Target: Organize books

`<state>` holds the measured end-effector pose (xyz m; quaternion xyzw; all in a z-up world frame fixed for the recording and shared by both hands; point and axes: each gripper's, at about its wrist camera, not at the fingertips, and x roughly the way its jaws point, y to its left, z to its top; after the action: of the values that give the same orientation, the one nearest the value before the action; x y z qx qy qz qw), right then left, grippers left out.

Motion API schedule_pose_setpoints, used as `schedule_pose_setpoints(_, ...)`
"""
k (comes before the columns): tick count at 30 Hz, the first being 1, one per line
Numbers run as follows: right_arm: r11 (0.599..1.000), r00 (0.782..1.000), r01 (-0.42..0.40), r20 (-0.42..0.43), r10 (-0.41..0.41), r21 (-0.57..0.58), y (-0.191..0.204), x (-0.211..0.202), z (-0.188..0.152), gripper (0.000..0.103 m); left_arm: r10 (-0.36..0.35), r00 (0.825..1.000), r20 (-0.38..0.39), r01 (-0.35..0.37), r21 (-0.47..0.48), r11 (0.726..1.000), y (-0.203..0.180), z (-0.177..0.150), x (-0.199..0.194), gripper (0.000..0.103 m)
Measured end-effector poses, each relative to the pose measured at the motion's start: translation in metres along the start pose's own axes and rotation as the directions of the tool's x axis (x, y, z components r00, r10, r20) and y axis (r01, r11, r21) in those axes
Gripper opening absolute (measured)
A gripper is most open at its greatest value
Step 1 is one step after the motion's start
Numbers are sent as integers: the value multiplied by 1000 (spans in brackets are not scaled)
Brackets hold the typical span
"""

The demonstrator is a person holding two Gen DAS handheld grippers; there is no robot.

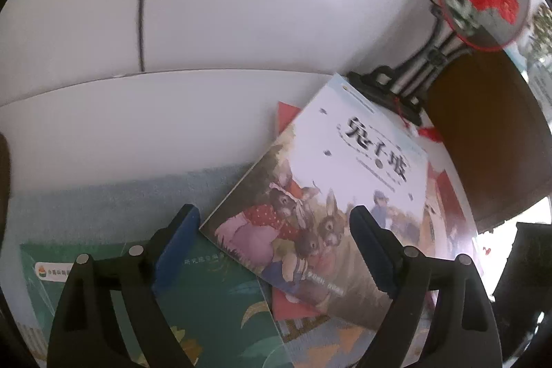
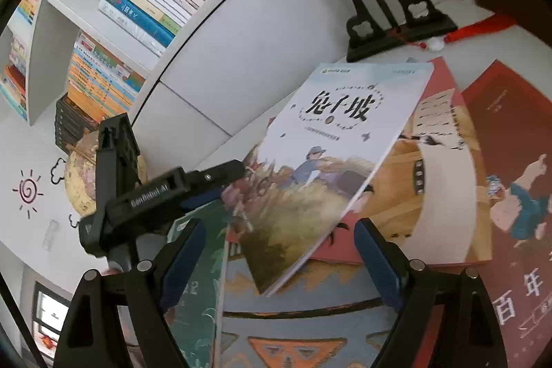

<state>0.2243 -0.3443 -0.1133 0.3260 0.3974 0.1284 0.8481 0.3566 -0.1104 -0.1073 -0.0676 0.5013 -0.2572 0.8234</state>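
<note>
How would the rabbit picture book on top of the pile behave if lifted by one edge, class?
The rabbit picture book looks thin and softcover, so it probably flexes and droops. Its cover looks glossy, so it may slide off the reddish book underneath when pushed.

The rabbit book (image 1: pixel 331 175) has a smooth paper cover with a soft sheen, and the dark red book (image 2: pixel 510 195) beside it looks matt. Both grippers, left (image 1: pixel 276 250) and right (image 2: pixel 279 264), are matt black plastic with blue rubbery-looking pads (image 1: pixel 176 244) and small shiny metal pins. The fan stand (image 2: pixel 390 9) looks like dark lacquered wood or metal; its tassel (image 2: pixel 479 28) is red thread.
</note>
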Motion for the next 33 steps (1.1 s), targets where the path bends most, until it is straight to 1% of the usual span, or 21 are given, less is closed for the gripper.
schedule_pose_setpoints(3, 999, 1000, -17, 3, 17, 30, -3, 0, 0, 87, -70, 997, -11, 70, 26, 997, -3, -4, -3, 88)
schedule_pose_setpoints(5, 999, 1000, -4, 17, 3, 38, -3, -3, 0, 89, -111, 994, -21, 111, 20, 994, -4, -7, -4, 91)
schedule_pose_setpoints(7, 999, 1000, -6, 19, 5, 49, -5, -5, 0, 89, -134, 991, -27, 135, 26, 991, -6, -8, -4, 92)
schedule_pose_setpoints(11, 997, 999, 7, 36, -10, 71, -12, -16, 0, 89, -238, 969, -69, 242, 45, 969, -13, -21, -6, 93)
schedule_pose_setpoints(13, 996, 1000, 2, 31, -5, 85, -16, -22, -2, 89, -258, 963, -84, 263, 57, 963, -19, -28, -7, 93)
schedule_pose_setpoints(17, 993, 1000, 5, -21, -2, 119, -21, -38, -10, 91, -267, 958, -109, 276, 78, 958, -37, -49, -17, 93)
schedule_pose_setpoints(18, 993, 999, 12, -32, -9, 113, -21, -42, -13, 91, -278, 953, -123, 288, 74, 955, -39, -56, -22, 93)
schedule_pose_setpoints(19, 995, 998, 17, -55, -11, 101, -21, -49, -19, 91, -303, 942, -142, 314, 68, 947, -44, -64, -25, 92)
schedule_pose_setpoints(20, 995, 997, 2, -83, 6, 99, -21, -53, -23, 91, -355, 917, -180, 372, 68, 926, -54, -75, -29, 92)
schedule_pose_setpoints(21, 994, 992, -26, -120, 39, 108, -22, -56, -28, 91, -382, 901, -204, 402, 70, 913, -61, -82, -30, 92)
schedule_pose_setpoints(22, 991, 985, -40, -160, 60, 127, -24, -62, -34, 91, -372, 900, -227, 400, 92, 912, -69, -90, -34, 92)
schedule_pose_setpoints(23, 993, 987, -12, -160, 32, 121, -25, -68, -34, 91, -315, 923, -218, 352, 158, 922, -79, -97, -40, 92)
schedule_pose_setpoints(24, 995, 990, 26, -140, -12, 99, -26, -75, -34, 91, -262, 946, -193, 298, 196, 934, -82, -98, -42, 92)
schedule_pose_setpoints(25, 994, 991, 95, -95, -90, 54, -27, -83, -29, 91, -194, 969, -151, 226, 230, 947, -84, -95, -45, 92)
schedule_pose_setpoints(26, 991, 990, 128, -71, -125, 38, -28, -87, -25, 91, -171, 978, -118, 193, 211, 958, -80, -87, -46, 92)
schedule_pose_setpoints(27, 989, 989, 144, -51, -142, 33, -31, -89, -21, 91, -188, 975, -114, 206, 177, 962, -75, -82, -45, 92)
schedule_pose_setpoints(28, 990, 990, 137, -40, -136, 34, -34, -87, -14, 91, -225, 968, -110, 237, 121, 964, -70, -74, -42, 92)
schedule_pose_setpoints(29, 991, 991, 127, -38, -126, 30, -36, -82, -7, 91, -242, 965, -101, 250, 81, 965, -66, -67, -38, 92)
schedule_pose_setpoints(30, 991, 991, 133, -29, -132, 24, -37, -77, -1, 91, -217, 972, -84, 224, 78, 972, -67, -62, -34, 92)
schedule_pose_setpoints(31, 986, 986, 164, -7, -164, 1, -37, -68, 6, 91, -180, 981, -68, 185, 85, 979, -70, -61, -30, 92)
schedule_pose_setpoints(33, 971, 973, 232, 11, -232, -50, -36, -54, 16, 91, -126, 989, -76, 132, 89, 987, -77, -63, -19, 92)
